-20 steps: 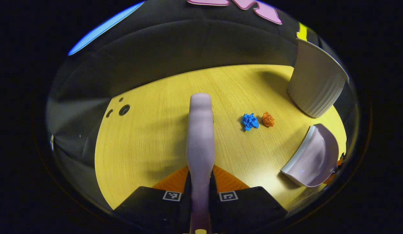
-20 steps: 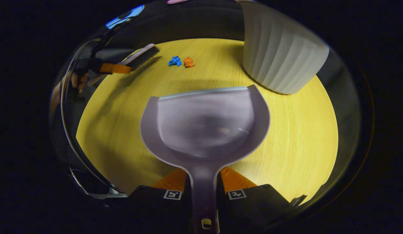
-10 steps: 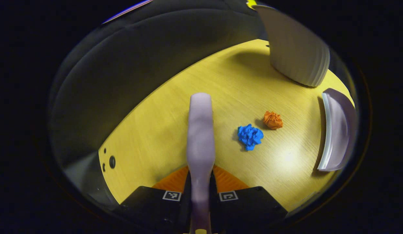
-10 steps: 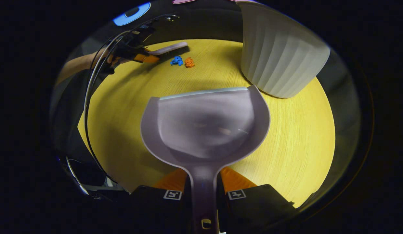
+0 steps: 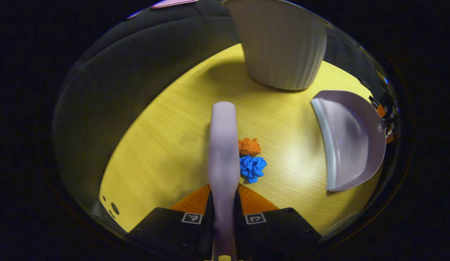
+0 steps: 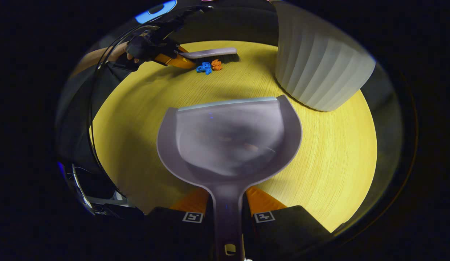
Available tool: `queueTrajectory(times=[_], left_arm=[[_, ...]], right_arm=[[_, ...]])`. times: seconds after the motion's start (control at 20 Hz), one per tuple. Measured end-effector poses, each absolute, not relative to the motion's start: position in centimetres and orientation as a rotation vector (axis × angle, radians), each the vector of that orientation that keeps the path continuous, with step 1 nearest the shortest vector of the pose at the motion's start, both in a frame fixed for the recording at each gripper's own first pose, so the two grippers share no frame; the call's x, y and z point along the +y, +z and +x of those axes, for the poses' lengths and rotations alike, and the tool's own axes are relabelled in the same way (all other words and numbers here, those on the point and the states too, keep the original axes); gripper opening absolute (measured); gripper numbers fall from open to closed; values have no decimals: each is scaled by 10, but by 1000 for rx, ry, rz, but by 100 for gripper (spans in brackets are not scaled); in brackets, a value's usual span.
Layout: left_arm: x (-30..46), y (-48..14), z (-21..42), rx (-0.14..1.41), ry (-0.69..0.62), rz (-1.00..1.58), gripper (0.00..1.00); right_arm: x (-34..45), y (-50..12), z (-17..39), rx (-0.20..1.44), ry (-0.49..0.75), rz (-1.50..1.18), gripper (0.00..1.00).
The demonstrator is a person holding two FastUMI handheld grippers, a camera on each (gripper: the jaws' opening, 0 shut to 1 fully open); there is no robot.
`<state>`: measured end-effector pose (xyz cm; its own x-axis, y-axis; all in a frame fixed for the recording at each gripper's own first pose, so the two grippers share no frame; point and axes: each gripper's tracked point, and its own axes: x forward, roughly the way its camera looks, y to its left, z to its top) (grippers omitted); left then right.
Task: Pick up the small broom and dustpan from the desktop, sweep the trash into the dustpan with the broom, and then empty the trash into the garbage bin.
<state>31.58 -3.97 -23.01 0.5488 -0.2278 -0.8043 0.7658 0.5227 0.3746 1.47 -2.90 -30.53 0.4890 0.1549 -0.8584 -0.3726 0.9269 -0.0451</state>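
Running up the centre of the left gripper view, the small broom (image 5: 223, 145) has its handle pinched between both fingers of the left gripper (image 5: 223, 214), and its pale back reaches toward mid-frame. Just right of the broom lie an orange paper ball (image 5: 249, 146) and a blue paper ball (image 5: 252, 168), touching each other and right beside the brush. Farther right in that view the dustpan (image 5: 350, 139) faces the trash with its open lip turned left, well apart from the balls. The ribbed white garbage bin (image 5: 283, 50) stands at the top centre on the yellow wooden desktop (image 5: 167, 145). In the right gripper view the dustpan (image 6: 228, 141) takes up the middle of the frame, its handle clamped between both fingers of the right gripper (image 6: 228, 217). At the upper left of this view the left gripper (image 6: 181, 61) holds the broom (image 6: 210, 53) just behind the two balls (image 6: 209, 66), with a hand (image 6: 129, 54) partly in view behind it. The bin (image 6: 319, 69) rises at the upper right, near the dustpan's far corner.
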Motion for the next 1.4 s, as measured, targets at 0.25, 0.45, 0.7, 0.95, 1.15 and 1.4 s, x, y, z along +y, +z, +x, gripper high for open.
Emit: queueTrajectory(times=[0.25,0.45,0.7,0.95,1.15,1.4], left_arm=[[-83,-249,244,858,-788,727,28],[-108,-252,201,940,-833,620,31],[-131,-245,161,974,-839,500,28],[-128,-214,160,844,-738,342,25],[-95,-183,148,729,-622,257,28],[-71,-169,129,662,-490,225,28]], right_arm=[[-31,-306,15,1004,342,-256,36],[-35,-309,15,997,345,-257,36],[-40,-312,15,972,334,-256,36],[-45,-296,0,931,323,-256,36],[-57,-276,-10,917,303,-247,36],[-66,-229,-45,900,298,-252,36]])
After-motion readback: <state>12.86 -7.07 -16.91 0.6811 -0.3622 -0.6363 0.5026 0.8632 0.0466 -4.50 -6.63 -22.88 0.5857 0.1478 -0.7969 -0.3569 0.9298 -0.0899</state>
